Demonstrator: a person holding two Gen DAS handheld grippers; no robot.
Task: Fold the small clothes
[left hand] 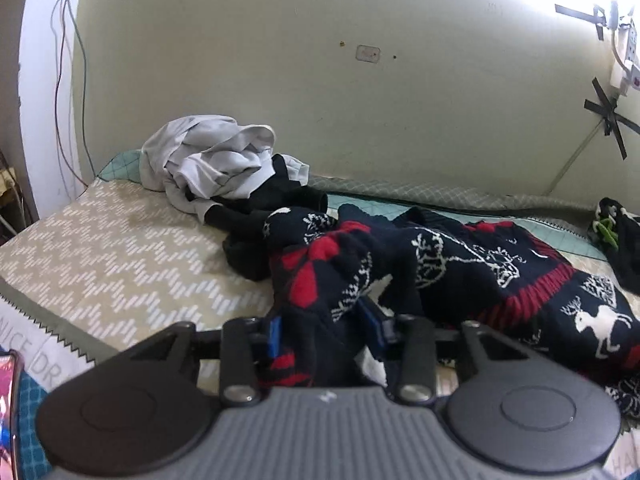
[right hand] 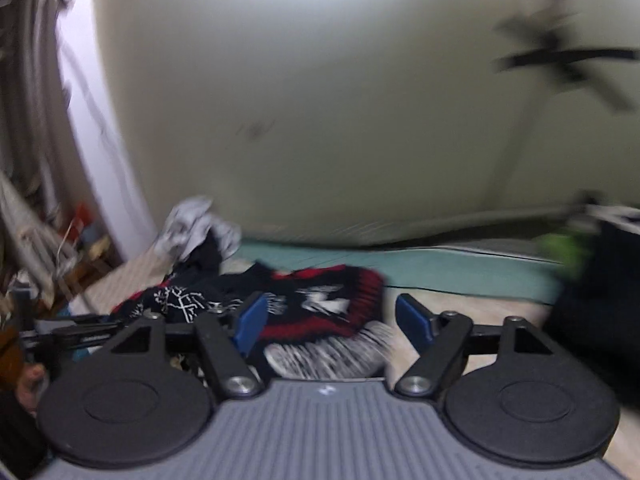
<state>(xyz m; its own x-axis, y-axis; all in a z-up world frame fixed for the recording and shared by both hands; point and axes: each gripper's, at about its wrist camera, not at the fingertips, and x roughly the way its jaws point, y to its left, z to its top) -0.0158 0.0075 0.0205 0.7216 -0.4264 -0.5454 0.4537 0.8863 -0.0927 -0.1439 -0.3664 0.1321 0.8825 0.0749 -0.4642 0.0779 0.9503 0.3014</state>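
The left gripper (left hand: 326, 330) sat low over the bed, its blue pads (left hand: 274, 332) closed in on a bunched fold of the navy, red and white reindeer sweater (left hand: 460, 272); the knit filled the gap between the fingers and rose up between them, so the grip looked firm. The rest of the sweater sprawled rumpled to the right across the patterned bedspread (left hand: 120, 248), one white deer showing near its red-striped hem.

Behind it, against the pale wall (left hand: 320, 100), a heap of white and grey clothes (left hand: 208, 160) lay piled on a black garment (left hand: 272, 200) — the black piece touched the sweater's far edge. Farther right, a dark item with green trim (left hand: 612, 232) rested near the wall, well apart from the heap; black tape crosses (left hand: 612, 116) and a power strip (left hand: 628, 52) marked the wall above it.

The right wrist view was badly blurred; even so, the right gripper (right hand: 330, 320) showed its blue pads (right hand: 250, 320) standing wide apart with nothing pinched between them. The sweater (right hand: 312, 304) lay just ahead of and partly between those fingers, its fringed white-and-black edge nearest the camera; whether either pad touched the cloth could not be told. The green-trimmed item (right hand: 568, 248) showed as a smear at the right — the clothes heap (right hand: 196, 228) sat far back at the left.
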